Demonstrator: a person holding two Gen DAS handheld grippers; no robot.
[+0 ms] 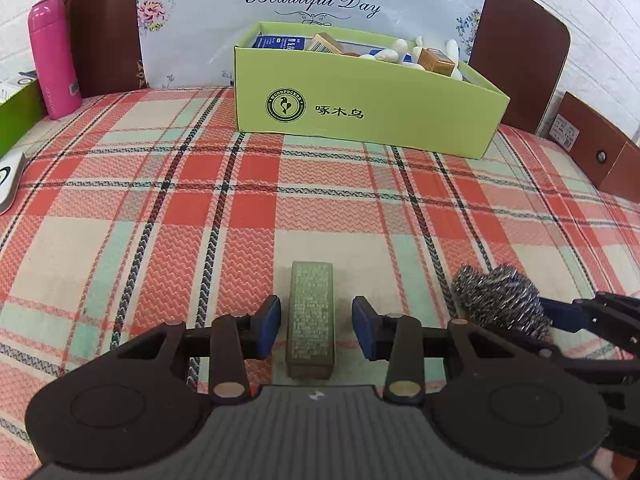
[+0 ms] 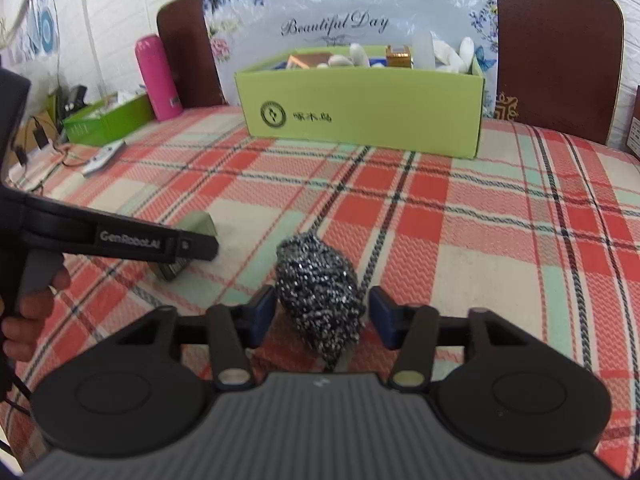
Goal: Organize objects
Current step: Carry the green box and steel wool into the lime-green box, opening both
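Observation:
A small olive box (image 1: 311, 320) lies on the plaid cloth (image 1: 200, 200) between the blue pads of my left gripper (image 1: 316, 326), with a gap on each side; the jaws stand open. A steel-wool scrubber (image 2: 320, 296) sits between the pads of my right gripper (image 2: 322, 312). Its left pad is close against the scrubber and a narrow gap shows on the right. In the left wrist view the scrubber (image 1: 500, 300) lies just right of the olive box. At the back stands a lime-green carton (image 1: 360, 120) (image 2: 360, 112) holding several small boxes and white pieces.
A pink bottle (image 1: 54, 60) stands at the back left beside another green box (image 2: 108, 120). A floral "Beautiful Day" bag (image 1: 312, 0) and brown panels (image 1: 520, 40) stand behind the carton. A brown box (image 1: 600, 160) is at the right; a white device (image 2: 102, 160) and cables lie left.

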